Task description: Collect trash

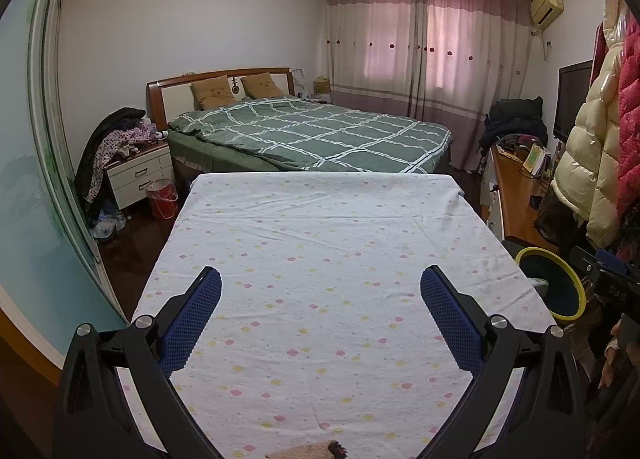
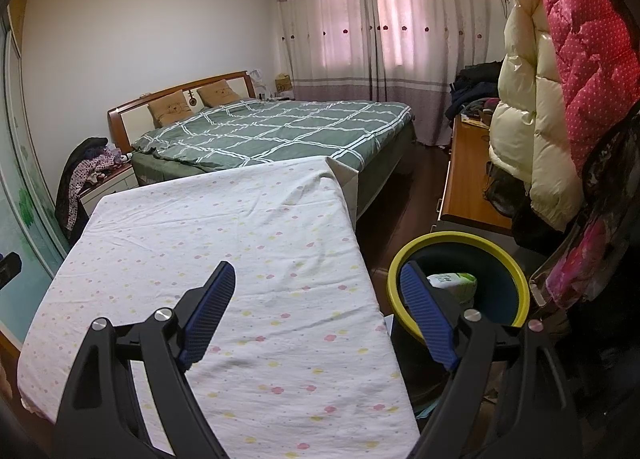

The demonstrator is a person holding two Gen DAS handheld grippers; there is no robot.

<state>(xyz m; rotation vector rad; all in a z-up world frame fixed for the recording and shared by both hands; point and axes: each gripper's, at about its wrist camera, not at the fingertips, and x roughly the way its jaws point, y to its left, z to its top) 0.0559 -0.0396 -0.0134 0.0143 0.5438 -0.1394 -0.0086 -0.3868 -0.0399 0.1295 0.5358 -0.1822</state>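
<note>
A table covered with a white flowered cloth [image 1: 320,259] fills the middle of both views [image 2: 224,259]. A bin with a yellow rim and dark inside [image 2: 460,283] stands on the floor at the table's right edge; it also shows in the left wrist view [image 1: 560,283]. A white and green packet [image 2: 454,283] lies inside it. My left gripper [image 1: 320,279] is open and empty above the cloth. My right gripper [image 2: 316,277] is open and empty over the table's right edge, its right finger in front of the bin. A small brown object [image 1: 316,451] lies at the table's near edge.
A bed with a green checked cover [image 1: 312,131] stands beyond the table. A nightstand piled with clothes [image 1: 136,167] and a red bucket [image 1: 162,199] are at the left. A wooden dresser [image 2: 468,179] and hanging coats [image 2: 560,79] are at the right.
</note>
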